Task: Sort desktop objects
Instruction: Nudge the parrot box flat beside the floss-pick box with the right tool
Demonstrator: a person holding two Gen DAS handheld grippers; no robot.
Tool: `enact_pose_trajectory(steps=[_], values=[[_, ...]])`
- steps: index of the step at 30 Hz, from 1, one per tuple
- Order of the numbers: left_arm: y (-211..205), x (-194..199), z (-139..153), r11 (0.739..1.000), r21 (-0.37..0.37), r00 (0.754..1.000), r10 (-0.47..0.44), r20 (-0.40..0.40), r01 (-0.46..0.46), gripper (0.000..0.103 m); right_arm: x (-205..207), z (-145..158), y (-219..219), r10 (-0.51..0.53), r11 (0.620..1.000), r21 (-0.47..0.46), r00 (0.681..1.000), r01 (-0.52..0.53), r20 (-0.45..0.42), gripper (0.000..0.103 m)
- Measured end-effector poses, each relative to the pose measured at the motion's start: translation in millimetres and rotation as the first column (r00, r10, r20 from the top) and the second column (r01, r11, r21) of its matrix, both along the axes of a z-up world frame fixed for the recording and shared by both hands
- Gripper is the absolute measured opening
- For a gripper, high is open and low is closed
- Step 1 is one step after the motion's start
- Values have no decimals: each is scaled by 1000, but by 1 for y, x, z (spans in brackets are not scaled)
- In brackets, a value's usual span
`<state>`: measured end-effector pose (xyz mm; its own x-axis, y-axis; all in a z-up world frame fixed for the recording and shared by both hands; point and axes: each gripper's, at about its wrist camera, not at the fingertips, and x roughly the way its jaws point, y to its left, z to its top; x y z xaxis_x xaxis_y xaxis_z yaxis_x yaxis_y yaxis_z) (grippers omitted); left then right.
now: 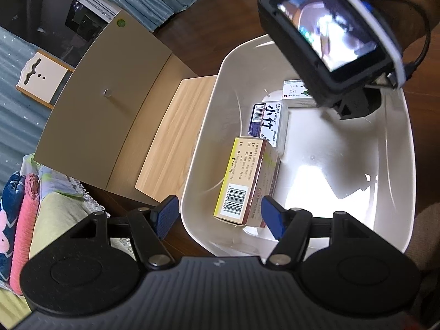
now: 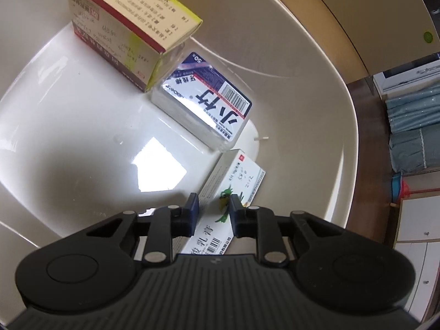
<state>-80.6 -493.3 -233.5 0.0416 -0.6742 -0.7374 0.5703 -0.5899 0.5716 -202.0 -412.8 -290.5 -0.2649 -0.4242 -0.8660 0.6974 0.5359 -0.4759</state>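
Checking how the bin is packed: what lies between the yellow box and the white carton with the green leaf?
The clear case with the blue label lies between the yellow box and the white carton, touching both. The right wrist view shows it best.

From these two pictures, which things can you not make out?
- Left wrist view: the green-and-white box is half covered by the right gripper's camera body.
- Right wrist view: the same box runs under the right gripper; whether the pads press it is unclear.
- Left wrist view: the yellow box hides the bin floor beneath.
- Small print on all boxes is too small.
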Motion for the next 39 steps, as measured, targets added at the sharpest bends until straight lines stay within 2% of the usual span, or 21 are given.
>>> enact_pose_trajectory(steps=[3, 7, 12, 15, 16, 19, 22, 30, 32, 39], values=[[0, 0, -1, 1000, 1, 1000, -2, 3, 2, 69, -10, 4, -12, -16, 999, 44, 999, 14, 31, 22], [0, 1, -2, 1000, 1, 1000, 0, 10, 0, 69, -15, 14, -7, -69, 982, 182, 994, 52, 86, 22], [0, 2, -1, 1000, -4, 1000, 0, 9, 0, 69, -16, 5, -4, 14, 966, 260, 1000, -8, -21, 22], [0, 2, 0, 1000, -7, 1000, 1, 11, -1, 69, -19, -2, -8, 39, 964, 263, 996, -18, -75, 29], [0, 3, 0, 1000, -8, 1000, 2, 12, -2, 69, -18, -2, -8, 48, 965, 263, 996, -25, -79, 33], [0, 3, 1, 1000, -12, 1000, 4, 12, -4, 69, -13, -4, -5, 93, 955, 290, 989, -57, -111, 35], [-1, 3, 2, 1000, -14, 1000, 4, 11, -4, 69, -10, -8, -2, 112, 936, 346, 988, -70, -105, 37], [-2, 4, 2, 1000, -14, 1000, 4, 13, -4, 69, -1, -12, 5, 190, 932, 337, 971, -132, -145, 45], [-2, 4, 1, 1000, -14, 1000, 3, 13, -3, 69, 1, -12, 7, 207, 940, 305, 966, -153, -155, 56], [-2, 5, 0, 1000, -10, 1000, 1, 18, -1, 69, 4, -18, 11, 246, 955, 214, 950, -204, -194, 58]])
